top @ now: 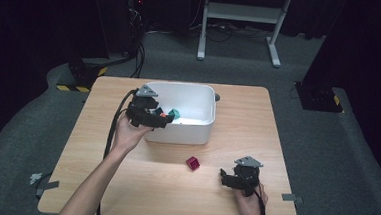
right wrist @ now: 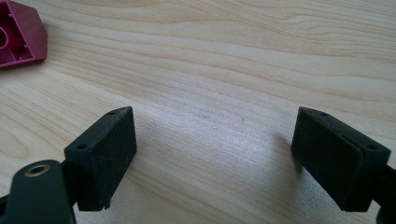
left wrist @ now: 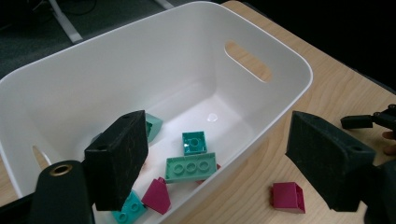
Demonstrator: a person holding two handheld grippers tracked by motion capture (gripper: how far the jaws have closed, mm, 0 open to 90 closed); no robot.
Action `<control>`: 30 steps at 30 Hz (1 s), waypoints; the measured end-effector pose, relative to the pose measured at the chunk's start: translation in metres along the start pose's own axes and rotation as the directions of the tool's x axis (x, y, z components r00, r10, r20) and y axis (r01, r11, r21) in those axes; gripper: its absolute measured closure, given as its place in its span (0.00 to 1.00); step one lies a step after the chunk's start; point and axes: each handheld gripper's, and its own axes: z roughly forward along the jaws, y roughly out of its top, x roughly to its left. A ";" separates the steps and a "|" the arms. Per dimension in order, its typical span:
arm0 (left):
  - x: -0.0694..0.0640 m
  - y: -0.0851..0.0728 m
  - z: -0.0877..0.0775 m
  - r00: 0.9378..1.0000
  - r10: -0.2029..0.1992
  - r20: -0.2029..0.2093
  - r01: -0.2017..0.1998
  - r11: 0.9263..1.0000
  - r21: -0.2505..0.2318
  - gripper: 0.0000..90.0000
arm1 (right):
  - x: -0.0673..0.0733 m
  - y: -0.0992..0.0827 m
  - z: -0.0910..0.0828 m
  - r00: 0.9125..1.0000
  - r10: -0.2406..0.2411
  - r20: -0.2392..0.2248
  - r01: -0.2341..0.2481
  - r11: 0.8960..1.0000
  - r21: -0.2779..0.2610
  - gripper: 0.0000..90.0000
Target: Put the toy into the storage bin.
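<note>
Left gripper (top: pixel 163 119) is held over the near-left rim of the white bin (top: pixel 204 131), jaws spread wide, nothing between them. Right gripper (top: pixel 225 178) is held low over the table (top: pixel 100 157) at about 4 o'clock from the bin, jaws likewise spread and empty; bare wood is seen between them in the right gripper view.

Largest first. The bin is rigid plastic with a handle slot in its end wall; it sits at the table's far centre. Inside it, loose bricks are seen from the left gripper view: a light-green three-stud plate (left wrist: pixel 190 167), a teal square brick (left wrist: pixel 194 142), a magenta sloped piece (left wrist: pixel 157 195), and other teal bits partly hidden by the jaw.

Smallest, and the thing in hand: one magenta brick (top: pixel 192 163) lies on the table outside the bin, at 6 o'clock from its near wall and 10 o'clock from the right gripper, well apart from both.

Handling, judged: light, hard, stiff, not fragile. Smooth sides are likely slippery and the sloped face may squirt out; a grip across the two flat parallel sides is advised, jaws square.
</note>
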 end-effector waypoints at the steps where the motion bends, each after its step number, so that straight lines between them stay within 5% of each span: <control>1: -0.001 -0.001 -0.001 1.000 0.002 0.001 -0.002 1.000 -0.002 0.23 | 0.000 0.000 0.000 1.000 0.000 0.000 0.000 1.000 0.000 0.15; 16: -0.016 -0.028 -0.021 0.999 0.018 0.038 -0.017 1.000 -0.021 0.24 | 0.000 0.000 0.000 1.000 0.000 0.000 0.000 1.000 0.000 0.15; 30: -0.034 -0.064 -0.008 0.996 0.004 0.085 -0.005 1.000 0.015 0.23 | 0.000 0.000 0.000 1.000 0.000 0.000 0.000 1.000 0.000 0.15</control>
